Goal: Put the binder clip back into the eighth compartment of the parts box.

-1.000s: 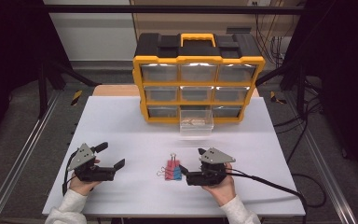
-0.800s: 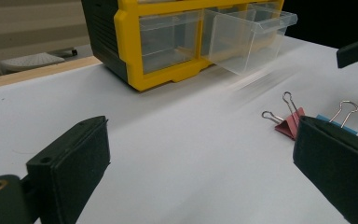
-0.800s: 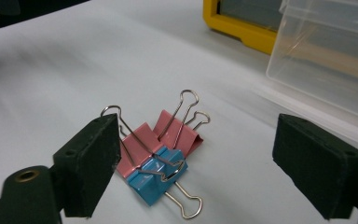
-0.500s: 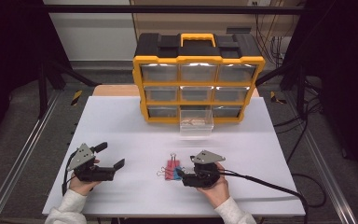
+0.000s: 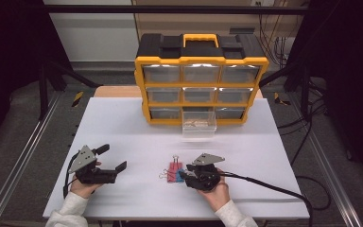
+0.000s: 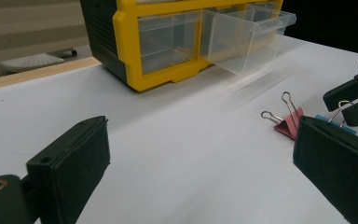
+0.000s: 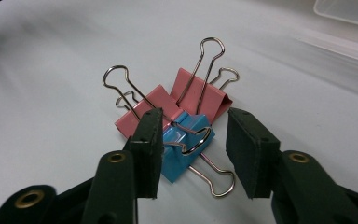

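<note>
While your right claw (image 7: 193, 154) has just been closing, its jaws straddle the blue binder clip (image 7: 184, 144) without pressing. It's light, stiff, slippery steel; pinch its flat painted sides. Your left claw (image 6: 205, 172) stands wide apart.

The blue painted-metal binder clip (image 7: 185, 148) and two pink painted-metal binder clips (image 7: 200, 95) have a satin sheen, with shiny wire handles. The white bench (image 5: 123, 127) is smooth and matt, perhaps laminate. The clear plastic drawer (image 6: 247, 35) looks glossy. The right gripper (image 7: 193, 154) jaws' black pads are matt.
</note>
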Demonstrator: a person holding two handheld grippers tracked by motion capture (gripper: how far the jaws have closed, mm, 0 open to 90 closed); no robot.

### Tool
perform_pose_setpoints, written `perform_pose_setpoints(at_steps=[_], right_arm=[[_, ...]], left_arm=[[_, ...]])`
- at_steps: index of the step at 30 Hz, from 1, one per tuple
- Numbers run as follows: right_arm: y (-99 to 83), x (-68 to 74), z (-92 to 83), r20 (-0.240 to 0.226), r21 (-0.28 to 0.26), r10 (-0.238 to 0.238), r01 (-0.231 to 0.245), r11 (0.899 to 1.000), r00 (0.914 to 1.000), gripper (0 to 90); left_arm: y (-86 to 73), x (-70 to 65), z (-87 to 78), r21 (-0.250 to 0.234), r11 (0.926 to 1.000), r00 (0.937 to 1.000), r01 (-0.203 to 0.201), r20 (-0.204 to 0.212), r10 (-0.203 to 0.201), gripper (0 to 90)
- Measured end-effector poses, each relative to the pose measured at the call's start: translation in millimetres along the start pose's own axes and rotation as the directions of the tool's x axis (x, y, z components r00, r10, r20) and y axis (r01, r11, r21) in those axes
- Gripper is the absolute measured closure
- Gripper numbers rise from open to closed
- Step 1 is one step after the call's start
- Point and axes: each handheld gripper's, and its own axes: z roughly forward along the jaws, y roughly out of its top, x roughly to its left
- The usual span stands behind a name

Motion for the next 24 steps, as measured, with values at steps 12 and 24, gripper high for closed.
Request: perform_pose_setpoints(at_steps=[12, 24], right_arm=[[2.2, -1.0, 2.0, -0.053, 0.019, 0.060, -0.059, 0.998, 0.9968, 75.2], [5.5, 1.1, -6.2, -0.084, -0.002, 0.053, -0.053, 0.999, 0.9950, 87.1]], left_arm=[[0.3, 0.1, -0.2, -0.002, 1.0000, 1.0000, 0.002, -0.001, -0.002, 3.3], [0.3, 0.3, -0.4, -0.002, 1.0000, 1.0000, 0.003, -0.001, -0.003, 3.3]])
